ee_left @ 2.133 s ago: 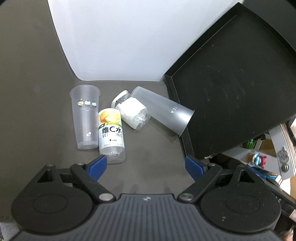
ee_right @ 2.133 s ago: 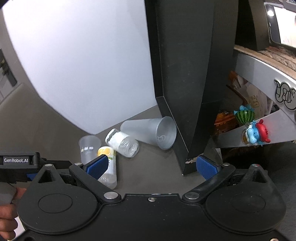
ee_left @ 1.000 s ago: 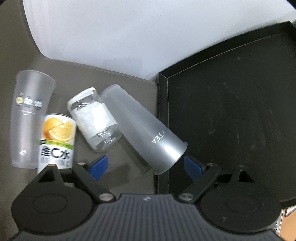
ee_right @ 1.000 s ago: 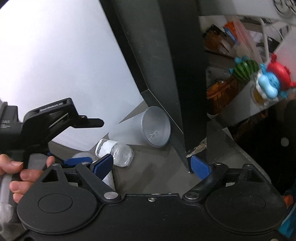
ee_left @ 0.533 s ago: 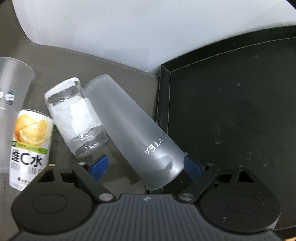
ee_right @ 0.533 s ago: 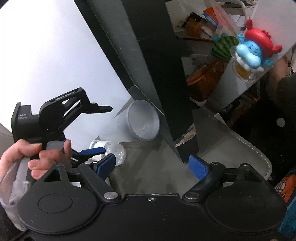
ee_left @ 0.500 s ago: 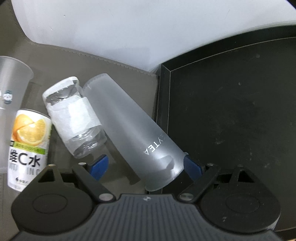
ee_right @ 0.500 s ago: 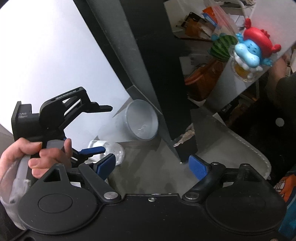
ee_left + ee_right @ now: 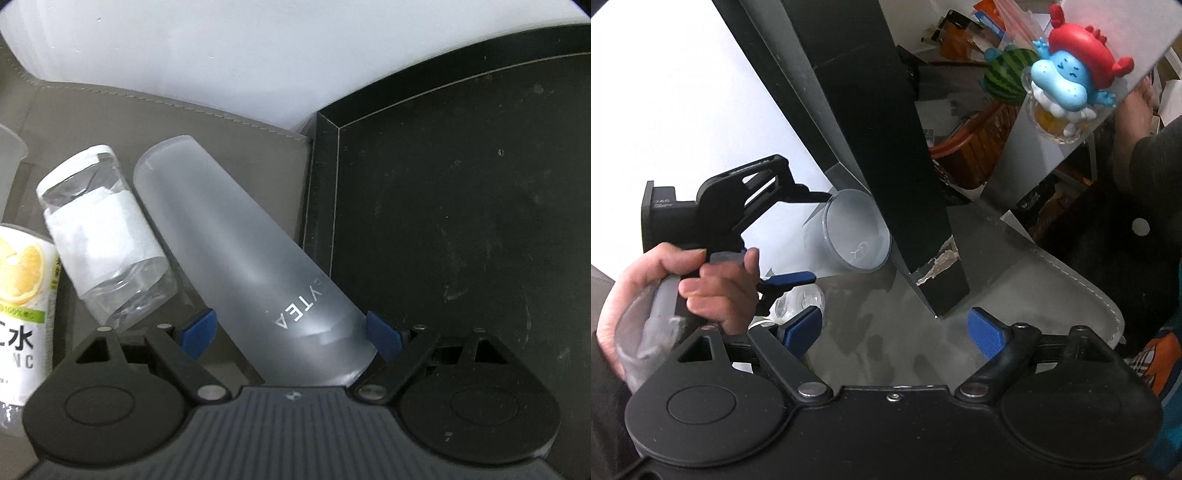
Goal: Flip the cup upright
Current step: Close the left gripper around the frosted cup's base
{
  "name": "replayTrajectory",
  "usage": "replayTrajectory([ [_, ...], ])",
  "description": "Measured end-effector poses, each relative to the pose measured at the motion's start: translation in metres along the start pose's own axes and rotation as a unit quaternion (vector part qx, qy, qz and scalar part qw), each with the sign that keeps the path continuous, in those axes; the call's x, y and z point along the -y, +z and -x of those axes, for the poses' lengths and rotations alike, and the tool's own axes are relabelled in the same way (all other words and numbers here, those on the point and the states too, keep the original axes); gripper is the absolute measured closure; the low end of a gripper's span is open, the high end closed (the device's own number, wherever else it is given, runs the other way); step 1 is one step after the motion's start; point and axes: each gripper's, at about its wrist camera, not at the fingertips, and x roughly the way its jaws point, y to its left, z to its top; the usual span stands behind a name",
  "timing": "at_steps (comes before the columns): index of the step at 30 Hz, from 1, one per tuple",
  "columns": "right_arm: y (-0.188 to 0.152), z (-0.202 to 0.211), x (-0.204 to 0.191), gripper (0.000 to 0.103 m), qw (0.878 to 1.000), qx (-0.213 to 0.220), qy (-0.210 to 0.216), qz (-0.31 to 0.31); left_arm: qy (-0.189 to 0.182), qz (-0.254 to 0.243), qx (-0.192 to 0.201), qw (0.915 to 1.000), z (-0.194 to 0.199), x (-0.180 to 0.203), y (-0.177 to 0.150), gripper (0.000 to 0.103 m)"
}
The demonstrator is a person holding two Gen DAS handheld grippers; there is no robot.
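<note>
Left tongs (image 9: 291,334) spread wide, straddling the frosted cup (image 9: 236,251) lying mid-frame on the bench (image 9: 221,122); it looks light, thin-walled, slick, so squeeze gently near the rim. Right tongs (image 9: 894,328) wide, empty.

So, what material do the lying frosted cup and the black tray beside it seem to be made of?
Frosted white tapered cup: probably plastic, matte and translucent; light glows through its thin wall.
Flat black rectangular tray: unclear, perhaps coated board; dull, scuffed surface, and a corner peels pale.
</note>
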Motion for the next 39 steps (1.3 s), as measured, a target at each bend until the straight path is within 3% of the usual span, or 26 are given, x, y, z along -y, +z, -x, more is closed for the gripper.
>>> replayTrajectory([
  [18,0.002,-0.002,0.005,0.018,1.000,-0.010,-0.003,-0.023,-0.021,0.035,-0.024,0.9989,-0.024,0.003,0.011,0.019],
  [22,0.003,-0.002,0.006,0.018,1.000,-0.013,-0.001,-0.028,-0.032,0.038,-0.025,0.9984,-0.015,-0.002,0.007,0.027],
  [29,0.005,-0.002,0.010,0.018,0.999,-0.013,0.007,-0.034,-0.047,0.042,-0.030,0.9975,0.003,-0.010,0.000,0.028],
  [39,0.003,-0.001,0.008,0.041,1.000,-0.008,0.014,-0.019,-0.063,0.052,-0.051,0.9953,0.033,-0.027,-0.016,0.028],
])
